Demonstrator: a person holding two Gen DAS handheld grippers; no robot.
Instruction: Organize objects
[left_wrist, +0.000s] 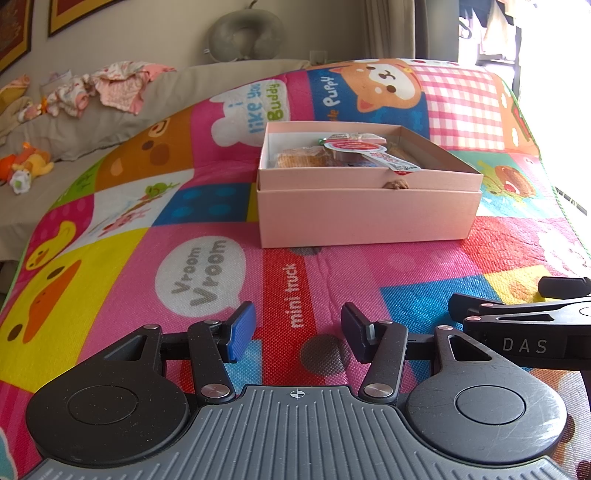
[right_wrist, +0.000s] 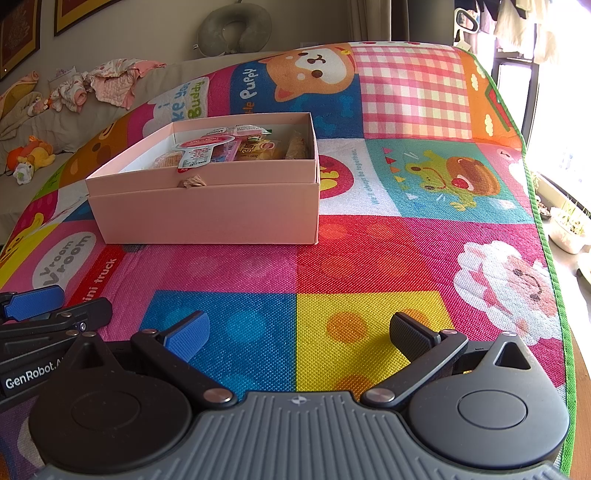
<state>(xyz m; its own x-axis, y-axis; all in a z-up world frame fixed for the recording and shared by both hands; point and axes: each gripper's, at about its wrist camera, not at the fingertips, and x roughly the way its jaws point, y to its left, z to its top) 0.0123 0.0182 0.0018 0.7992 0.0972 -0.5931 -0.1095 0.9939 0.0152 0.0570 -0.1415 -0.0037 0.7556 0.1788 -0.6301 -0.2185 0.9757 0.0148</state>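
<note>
On the colourful cartoon play mat (left_wrist: 332, 266), a pink cardboard box (left_wrist: 365, 214) sits toward the far middle, its tray nested in a slightly larger pink base. From the left wrist view the box lies straight ahead and a little right; from the right wrist view (right_wrist: 207, 210) it is ahead and to the left. Box is open-topped. Inside: snack packets (right_wrist: 258, 149), a round red-and-white sealed cup with a long printed tab (left_wrist: 354, 147), and a baked item in clear wrap (left_wrist: 299, 158) at the left of the tray. Small brownish tag or knot (left_wrist: 396, 184) shows at the middle of the near wall.

Left tongs (left_wrist: 295, 330): released, blue-faced pads standing well apart over the mat's red "mini truck" patch, nothing between them. Right tongs (right_wrist: 299, 334): also spread wide, over the blue and yellow squares, nothing held. Both sit near the mat's near edge, well apart from the box. Each shows in the other's view as a black body at the side edge.

Far left, beyond the mat: grey bedding (left_wrist: 122, 122) with crumpled pink floral clothes (left_wrist: 118, 83) and an orange-and-yellow plush toy (left_wrist: 27, 162). Grey neck pillow (left_wrist: 245, 35) leans on the far wall. Framed pictures (left_wrist: 74, 14) at upper left. Bright window at far right; potted plants (right_wrist: 569, 221) on the sill in the right wrist view.
</note>
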